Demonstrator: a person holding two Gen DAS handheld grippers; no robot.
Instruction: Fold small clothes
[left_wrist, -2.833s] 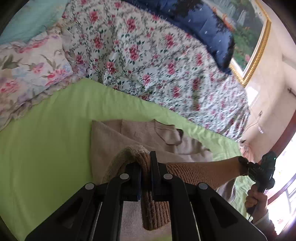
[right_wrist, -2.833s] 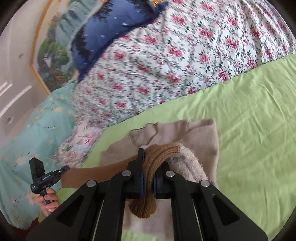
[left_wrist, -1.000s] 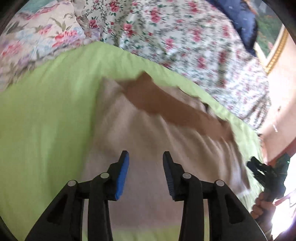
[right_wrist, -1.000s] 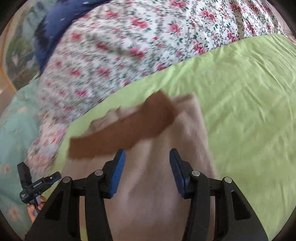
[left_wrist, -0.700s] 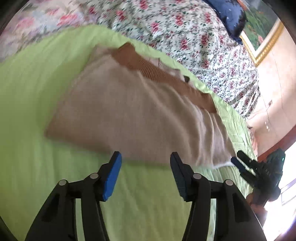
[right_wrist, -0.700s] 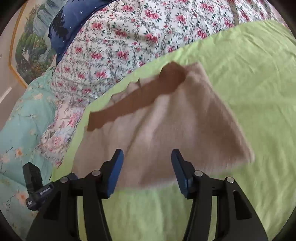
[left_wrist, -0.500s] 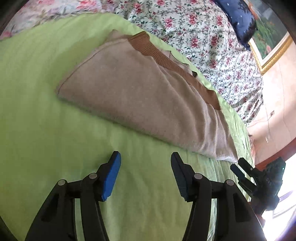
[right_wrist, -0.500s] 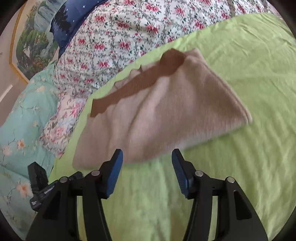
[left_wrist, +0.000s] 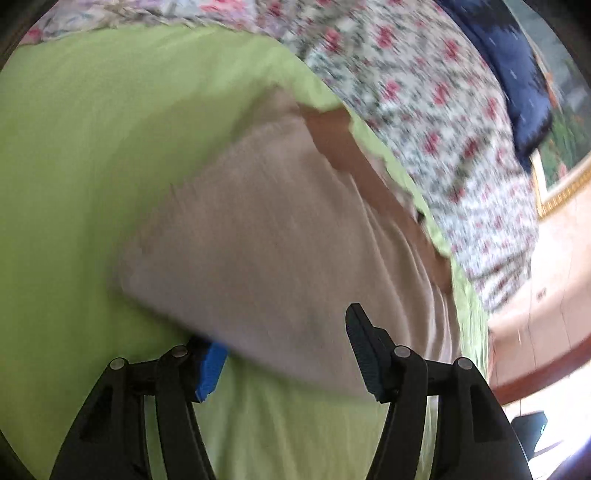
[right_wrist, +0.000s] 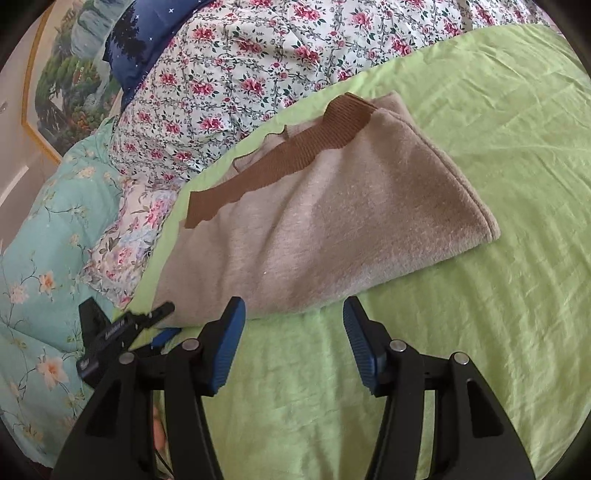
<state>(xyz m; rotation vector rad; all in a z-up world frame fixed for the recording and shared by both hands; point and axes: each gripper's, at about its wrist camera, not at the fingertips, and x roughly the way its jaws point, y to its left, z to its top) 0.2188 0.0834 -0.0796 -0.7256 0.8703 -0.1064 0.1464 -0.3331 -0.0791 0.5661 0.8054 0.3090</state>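
Your beige sweater (right_wrist: 332, 225) lies folded on the green sheet (right_wrist: 498, 147) of the bed, w/ its brown ribbed hem (right_wrist: 295, 155) running along the far edge, toward the floral quilt (right_wrist: 258, 66). Your right tongs (right_wrist: 291, 339) are spread wide and pinch nothing; they sit over bare sheet just in front of the sweater's near edge, not touching the fabric. Your left tongs (left_wrist: 284, 347) are spread too: the left finger's blue pad (left_wrist: 210, 365) is partly tucked under the near edge of the sweater (left_wrist: 288, 236), the right finger sits above the fabric, so the edge lies between the two fingers w/o being pinched. The left wrist view is blurred, so can't tell exact contact there. In the right wrist view you see the left tongs (right_wrist: 155, 325) at the sweater's left corner, next to the teal floral blanket (right_wrist: 40, 258). A dark blue pillow (right_wrist: 147, 29) rests on the quilt and a gold-framed landscape painting (right_wrist: 62, 81) hangs behind it.
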